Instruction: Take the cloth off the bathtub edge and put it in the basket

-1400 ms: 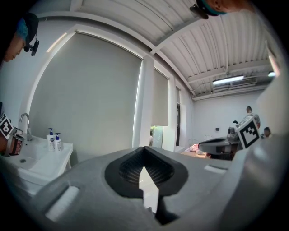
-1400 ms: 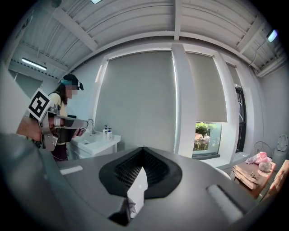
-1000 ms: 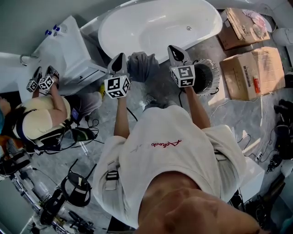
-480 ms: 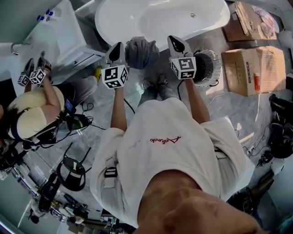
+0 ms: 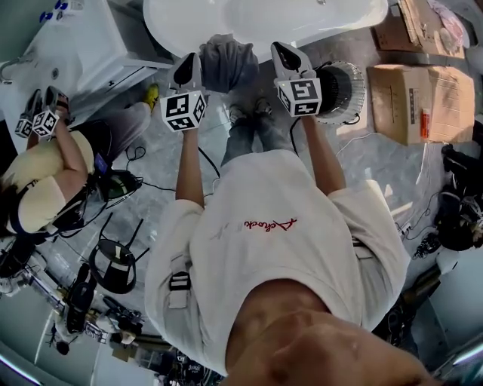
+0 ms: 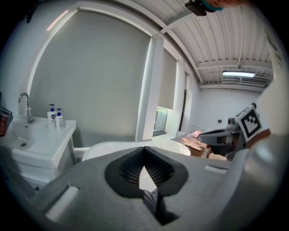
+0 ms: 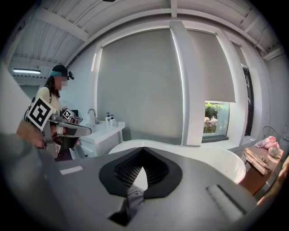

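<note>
Starting with head view: left gripper (image 5: 185, 74) and right gripper (image 5: 284, 54) are held out side by side. The grey cloth (image 5: 226, 64) is bunched between them, one end at each. It lies against the near rim of the tub (image 5: 256, 22) in the picture; can't tell if it touches the rim. The basket (image 5: 353, 102) stands on the floor (image 5: 362, 173) just right of the right gripper, near the tub's end. Boxes (image 5: 415, 102) sit further right. The sink (image 5: 83, 53) is left of the tub, and a second person (image 5: 45, 181) stands by it with their own grippers.

Left gripper view: left gripper (image 6: 144, 176) has its jaws together, pads pinching a fold of cloth (image 6: 152, 202) low in the gap. The tub (image 6: 108, 149) is ahead, and the sink (image 6: 36, 140) at left carries two bottles (image 6: 55, 118). The right gripper (image 6: 223, 135) shows at right, pointing the same way.

Right gripper view: right gripper (image 7: 142, 173) also has its jaws together, a twist of cloth (image 7: 131, 198) clamped at the bottom of the pads. The tub (image 7: 203, 158) is straight ahead, the sink (image 7: 106, 131) behind its left end. The left gripper (image 7: 67, 131) shows at left. A window (image 7: 216, 119) is past the tub at right.
</note>
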Motion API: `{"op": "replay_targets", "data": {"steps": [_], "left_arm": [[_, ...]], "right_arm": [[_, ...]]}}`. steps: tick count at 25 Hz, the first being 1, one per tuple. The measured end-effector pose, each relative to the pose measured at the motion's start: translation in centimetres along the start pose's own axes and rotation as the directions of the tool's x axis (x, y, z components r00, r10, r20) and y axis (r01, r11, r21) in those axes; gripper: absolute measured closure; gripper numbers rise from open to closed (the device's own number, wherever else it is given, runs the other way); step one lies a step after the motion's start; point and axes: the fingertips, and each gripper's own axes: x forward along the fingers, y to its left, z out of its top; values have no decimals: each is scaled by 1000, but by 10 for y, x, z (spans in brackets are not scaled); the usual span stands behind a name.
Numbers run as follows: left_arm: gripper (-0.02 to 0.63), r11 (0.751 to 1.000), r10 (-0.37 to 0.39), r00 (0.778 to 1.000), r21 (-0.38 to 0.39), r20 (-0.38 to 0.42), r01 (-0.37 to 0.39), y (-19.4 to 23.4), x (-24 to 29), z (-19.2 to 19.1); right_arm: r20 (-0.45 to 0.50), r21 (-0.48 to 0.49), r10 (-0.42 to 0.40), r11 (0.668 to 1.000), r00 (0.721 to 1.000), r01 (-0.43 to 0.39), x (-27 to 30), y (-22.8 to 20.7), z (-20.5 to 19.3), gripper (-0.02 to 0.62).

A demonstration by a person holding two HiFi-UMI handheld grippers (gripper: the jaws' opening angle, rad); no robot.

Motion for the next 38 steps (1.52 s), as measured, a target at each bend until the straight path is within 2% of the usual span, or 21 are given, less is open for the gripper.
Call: {"op": "replay_targets", "data": {"steps": [13, 22, 38], "left_arm": [[606, 999, 1, 990, -43, -138, -7, 6, 20, -87], [606, 997, -15, 975, -82, -221, -3, -1, 34, -147], [606, 992, -4, 945, -120, -326, -37, 2, 44, -229]], "right_arm": [[-147, 90, 35, 996, 989, -22, 25, 1, -99, 589], [-235, 146, 60, 989, 970, -26, 35, 10, -160, 589], [-351, 230, 129, 972, 928, -48, 50, 34, -248, 589]]}}
